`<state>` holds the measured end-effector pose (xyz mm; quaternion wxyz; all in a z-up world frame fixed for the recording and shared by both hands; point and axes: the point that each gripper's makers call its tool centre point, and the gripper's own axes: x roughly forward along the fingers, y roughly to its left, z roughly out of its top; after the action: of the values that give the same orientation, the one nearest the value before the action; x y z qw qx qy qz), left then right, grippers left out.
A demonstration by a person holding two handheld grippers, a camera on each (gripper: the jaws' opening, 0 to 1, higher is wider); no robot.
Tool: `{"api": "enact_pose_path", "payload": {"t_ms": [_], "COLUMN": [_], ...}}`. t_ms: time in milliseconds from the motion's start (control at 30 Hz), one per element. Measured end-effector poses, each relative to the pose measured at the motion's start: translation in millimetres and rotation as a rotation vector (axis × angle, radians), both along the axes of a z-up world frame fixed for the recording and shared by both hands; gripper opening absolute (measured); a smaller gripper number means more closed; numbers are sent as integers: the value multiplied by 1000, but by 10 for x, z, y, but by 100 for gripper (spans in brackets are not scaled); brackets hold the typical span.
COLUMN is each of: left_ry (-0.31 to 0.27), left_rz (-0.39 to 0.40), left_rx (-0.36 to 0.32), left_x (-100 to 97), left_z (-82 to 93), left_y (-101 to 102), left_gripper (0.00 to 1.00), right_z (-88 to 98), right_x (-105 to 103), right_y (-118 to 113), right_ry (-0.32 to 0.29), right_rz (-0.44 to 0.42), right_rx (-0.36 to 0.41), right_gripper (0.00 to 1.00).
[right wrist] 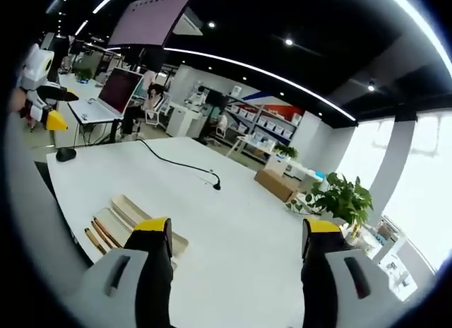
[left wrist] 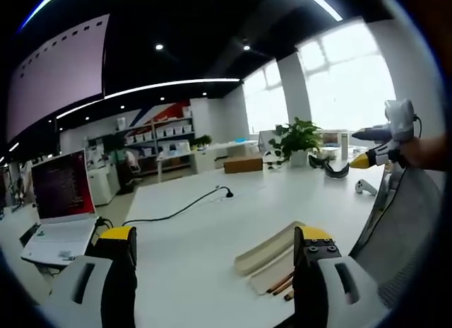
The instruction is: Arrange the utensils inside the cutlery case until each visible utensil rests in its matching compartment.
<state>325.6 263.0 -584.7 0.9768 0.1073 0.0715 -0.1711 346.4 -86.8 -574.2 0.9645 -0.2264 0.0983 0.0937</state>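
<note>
Now, left gripper view: left gripper (left wrist: 215,254) jaws wide apart, gripping nothing
Cutlery case (left wrist: 272,252): on the white table (left wrist: 212,229), at 5 o'clock, beside the right jaw, wooden utensils (left wrist: 281,283) at its near edge
Right gripper view: right gripper (right wrist: 236,236) jaws wide apart, gripping nothing
Case: at 8 o'clock, partly behind the left jaw

A laptop (left wrist: 60,208), black cable (left wrist: 180,209), potted plant (left wrist: 298,141) and cardboard box (left wrist: 242,164) sit on white tables.
</note>
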Motion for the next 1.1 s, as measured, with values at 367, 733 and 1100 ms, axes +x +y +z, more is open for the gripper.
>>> {"api": "enact_pose_path", "payload": {"t_ms": [367, 733, 1100], "left_ry": [23, 49, 61], "left_rz": [-21, -52, -55], "left_rx": [-10, -22, -21], "left_x": [15, -17, 4], "left_z": [-27, -80, -100], "left_y": [-72, -123, -121], "left_gripper": [94, 92, 98], "right_z": [-117, -459, -451], "right_x": [48, 1, -49], "right_y": [43, 300, 773], "right_ry": [58, 266, 345], "right_rz": [44, 193, 379], "right_rx": [-24, 54, 160], "right_gripper": [68, 66, 42]}}
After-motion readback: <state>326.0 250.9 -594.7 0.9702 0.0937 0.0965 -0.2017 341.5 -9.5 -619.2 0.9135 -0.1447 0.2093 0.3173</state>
